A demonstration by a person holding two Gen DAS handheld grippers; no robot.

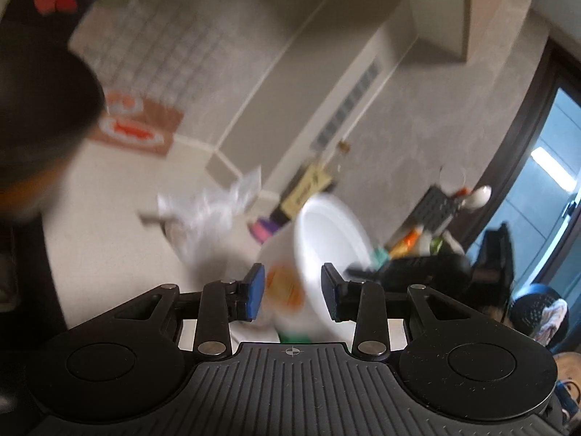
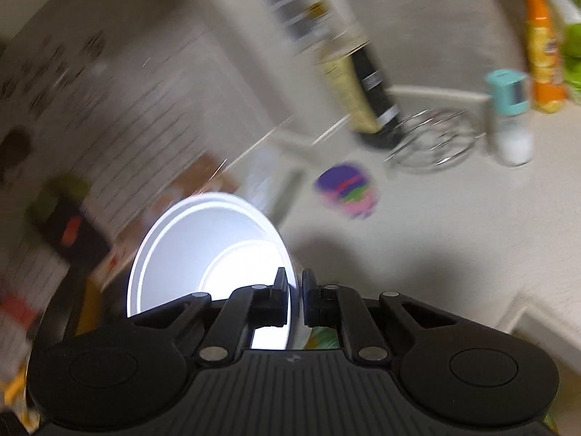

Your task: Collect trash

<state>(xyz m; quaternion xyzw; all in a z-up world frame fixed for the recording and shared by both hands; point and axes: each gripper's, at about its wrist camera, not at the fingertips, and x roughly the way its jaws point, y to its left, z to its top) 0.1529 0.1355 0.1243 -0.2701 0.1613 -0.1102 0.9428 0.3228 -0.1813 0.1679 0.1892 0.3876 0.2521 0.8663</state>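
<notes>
Left wrist view, left gripper (image 1: 292, 292): hanging spread, blue pads apart, pinching nothing.
Left wrist view, white cup (image 1: 326, 250): showing tilted in the gap ahead of the pads, orange print on its side, apparently touching neither pad, though blur making contact uncertain.
Left wrist view, crumpled clear plastic (image 1: 207, 214): lying on the counter (image 1: 109, 218), left of the cup and well apart from the pads.
Left wrist view, small purple-and-pink item (image 1: 263, 227): sitting just beside the cup, too blurred for naming.
Right wrist view, right gripper (image 2: 295, 299): pressed nearly together, pinching the white cup's (image 2: 210, 250) rim wall, one finger inside, one outside.
Right wrist view, cup position: being held tipped in the air over the counter, mouth facing the camera, looking empty.
Right wrist view, background: heavily smeared.
Progress: one piece in hand, judging as early to midway; no bin showing anywhere.
Remaining: probably dropping the cup, gathering the plastic.
</notes>
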